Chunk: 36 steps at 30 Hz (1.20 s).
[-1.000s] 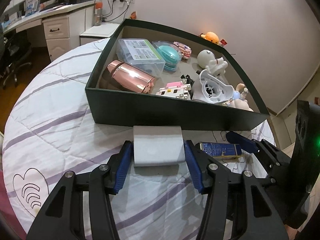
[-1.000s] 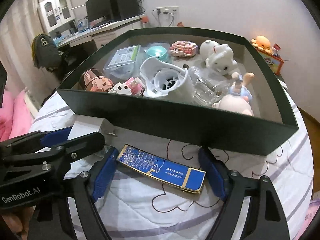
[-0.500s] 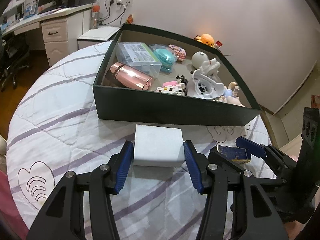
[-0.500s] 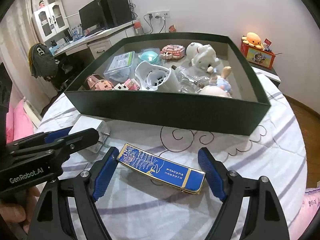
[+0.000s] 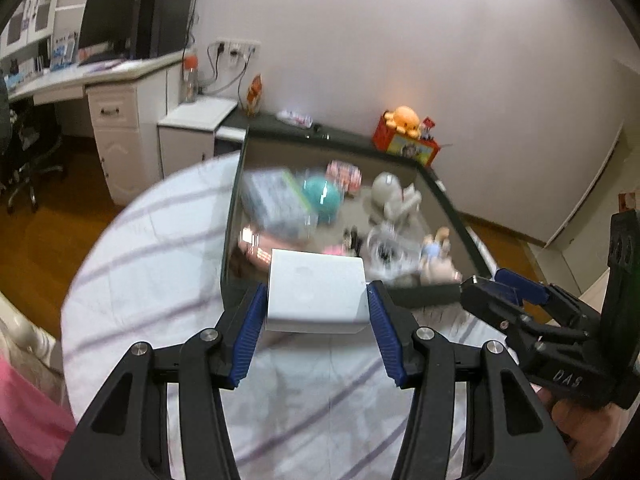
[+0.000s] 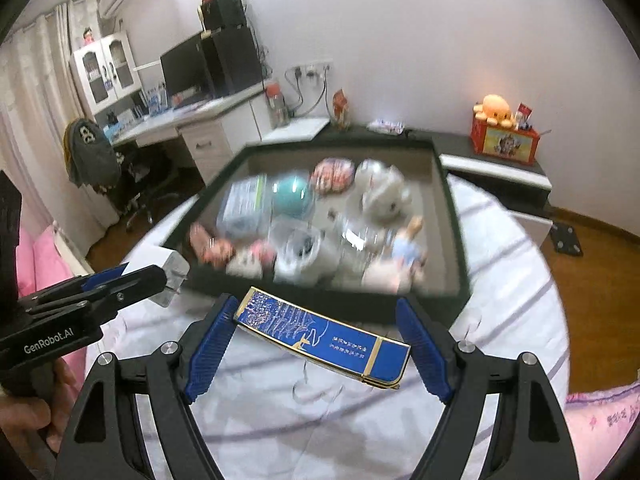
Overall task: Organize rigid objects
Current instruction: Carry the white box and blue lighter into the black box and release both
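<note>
Two grippers are showing, each carrying one thing above the quilt (image 5: pixel 168 264).

Left gripper (image 5: pixel 316 304): its blue pads (image 5: pixel 252 332) are pressing on both sides of one white box (image 5: pixel 316 294) — plain, matte, squarish, with a faint round mark on its top face. The box is hanging clear of the quilt, in front of the near wall of the tray (image 5: pixel 232 216). In the right wrist view the same box (image 6: pixel 170 270) is showing a clear wrapped end with a small metal pin.

Right gripper (image 6: pixel 320 340): its jaws are standing wider, one pad at each end of one long blue box (image 6: pixel 320 338). That box is flat and narrow, with gold edging, a pale speckled pattern toward its left end, a gold band near its right end and two rows of small script. It is lying at a slant between the pads, above the quilt and just short of the tray (image 6: pixel 452 216).

Quilt: white, with purple stripes and a line drawing.

Tray: one, dark green, open-topped, sitting on the quilt beyond both boxes. Its contents are blurring — I am counting about eight: one clear lidded case (image 6: pixel 244 204), one teal round case (image 6: pixel 292 196), one white plush (image 6: pixel 380 188), one doll (image 6: pixel 404 248), one white cup-like piece (image 6: pixel 300 248), pink pieces at the near left; the rest I cannot tell apart.

Farther back: one orange plush (image 6: pixel 494 110) on a red box, against the wall.
</note>
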{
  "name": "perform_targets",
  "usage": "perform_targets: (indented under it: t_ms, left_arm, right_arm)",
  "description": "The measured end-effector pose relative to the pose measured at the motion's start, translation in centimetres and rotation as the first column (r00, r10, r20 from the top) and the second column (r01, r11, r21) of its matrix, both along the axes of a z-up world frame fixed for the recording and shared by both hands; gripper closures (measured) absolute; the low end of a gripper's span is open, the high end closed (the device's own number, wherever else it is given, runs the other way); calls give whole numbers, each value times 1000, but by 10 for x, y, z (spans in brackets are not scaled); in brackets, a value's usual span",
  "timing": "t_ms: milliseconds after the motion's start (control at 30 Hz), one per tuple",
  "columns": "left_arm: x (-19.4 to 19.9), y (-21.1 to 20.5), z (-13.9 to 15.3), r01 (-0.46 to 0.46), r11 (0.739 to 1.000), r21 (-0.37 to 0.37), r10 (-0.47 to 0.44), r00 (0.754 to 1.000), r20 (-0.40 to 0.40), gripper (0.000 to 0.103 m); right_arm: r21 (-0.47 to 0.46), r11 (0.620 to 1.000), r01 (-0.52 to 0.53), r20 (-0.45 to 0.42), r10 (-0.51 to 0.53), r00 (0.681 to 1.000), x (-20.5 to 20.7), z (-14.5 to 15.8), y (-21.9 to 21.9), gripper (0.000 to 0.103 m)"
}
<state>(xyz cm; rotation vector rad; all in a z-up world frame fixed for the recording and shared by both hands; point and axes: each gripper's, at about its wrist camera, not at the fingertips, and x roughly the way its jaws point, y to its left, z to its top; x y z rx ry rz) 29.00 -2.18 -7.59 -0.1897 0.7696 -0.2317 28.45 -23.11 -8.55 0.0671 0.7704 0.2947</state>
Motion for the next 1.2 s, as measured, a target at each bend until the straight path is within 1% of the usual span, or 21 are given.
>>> perform_targets:
  t_ms: [100,167,333,533,700,833,900,933,967,1033,1100,1133,1200]
  left_arm:
    - [16,0,15,-2,1000,11,2,999,37,50]
    - [28,0,21,-3,1000,10,3,999,47,50]
    - [61,-8,28,5,1000,19,-7,998,60,50]
    - [92,-23,16,21,999,42,-22,999,37,50]
    - [116,-33,-9,41,997,59,-40,999,-21,50]
    - [125,-37,-28,44,996,71,-40,998,-57,50]
    - [126,-38,-31,41,996,82,-36,998,-60,50]
    - [125,-38,-30,38,995,88,-33,998,-52,48]
    - [123,-38,-28,35,995,98,-31,999,-44,44]
    - [118,-37,-23,19,993,118,-17,1000,-19,18]
    - [112,-34,-16,-4,992,127,2,1000,16,7]
    - [108,-32,-12,-11,992,128,8,1000,30,3]
    - [102,-29,-7,-21,992,127,16,999,41,0]
  right_arm:
    - [9,1000,6,36,-6,999,15,18,-5,21]
    - [10,1000,10,54,-11,999,29,27,-5,21]
    - [15,1000,11,64,-11,998,64,36,-2,21]
    - [35,999,10,26,-10,1000,99,24,2,21]
    - [43,999,16,-24,-15,1000,122,5,3,21]
    - [75,997,33,-62,-29,998,135,-11,-2,20]
    - [90,995,39,-73,-32,997,137,-15,-4,20]
    - [92,995,39,-78,-32,996,138,-18,-4,19]
    - [94,995,41,-82,-33,996,138,-20,-5,19]
    - [112,992,51,-88,-41,995,139,-21,-8,17]
    - [123,990,64,-95,-53,994,138,-21,-10,16]
    - [126,990,68,-97,-56,994,137,-20,-11,16]
    - [132,988,82,-101,-69,993,133,-18,-13,15]
